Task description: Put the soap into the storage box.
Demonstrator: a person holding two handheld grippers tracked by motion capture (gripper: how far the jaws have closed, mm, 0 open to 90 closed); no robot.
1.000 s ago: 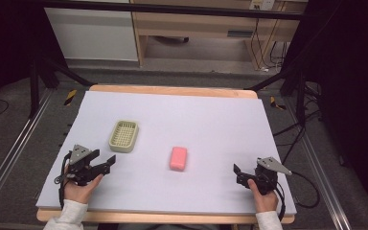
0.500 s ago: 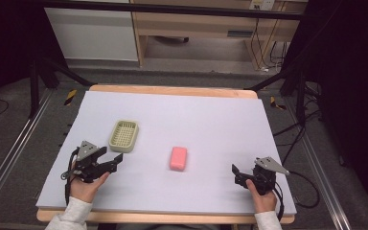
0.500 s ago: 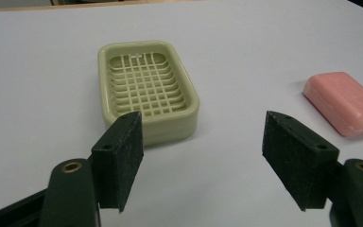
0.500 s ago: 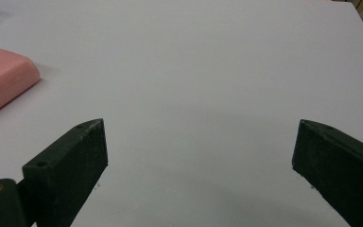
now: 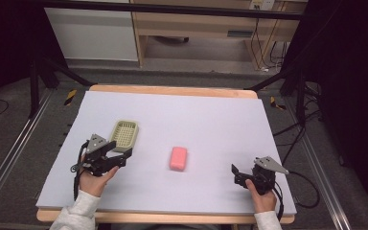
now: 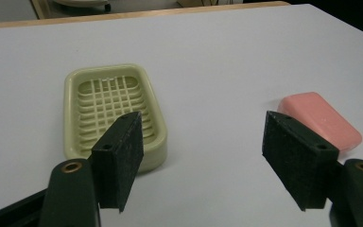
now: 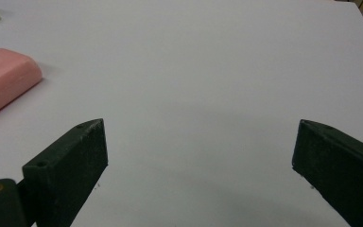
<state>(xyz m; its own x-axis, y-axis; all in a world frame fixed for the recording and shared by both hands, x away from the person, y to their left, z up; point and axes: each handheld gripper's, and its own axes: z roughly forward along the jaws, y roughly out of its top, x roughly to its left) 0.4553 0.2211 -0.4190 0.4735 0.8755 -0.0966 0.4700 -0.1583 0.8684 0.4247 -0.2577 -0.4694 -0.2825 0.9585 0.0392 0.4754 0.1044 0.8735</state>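
Left gripper: held in the person's left hand at the near left of the table; jaws stand apart with nothing between them; the pads touch no object.
Left gripper attitude: jaws point away from the person and toward the table centre, above the white surface.
Left gripper view: the left pad overlaps the near right corner of the soap dish; the right pad overlaps the near end of the soap bar; bare table shows between the pads.
Right gripper: held in the person's right hand at the near right of the table; jaws stand wide apart, empty.
Right gripper view: both pads frame bare table surface; the soap bar lies to the far left of the view, well clear of the jaws.
Soap dish: pale yellow-green, rectangular with rounded corners, slotted grid floor; sits upright and empty on the table just beyond the left gripper.
Soap bar: pink, rounded block; lies flat on the table near its centre, between the two grippers, apart from the dish and nearer the left gripper than the right.
Table: white sheet on a wooden top, the wood edge visible at the far and near sides.
Cables: trail from each gripper back toward the person.
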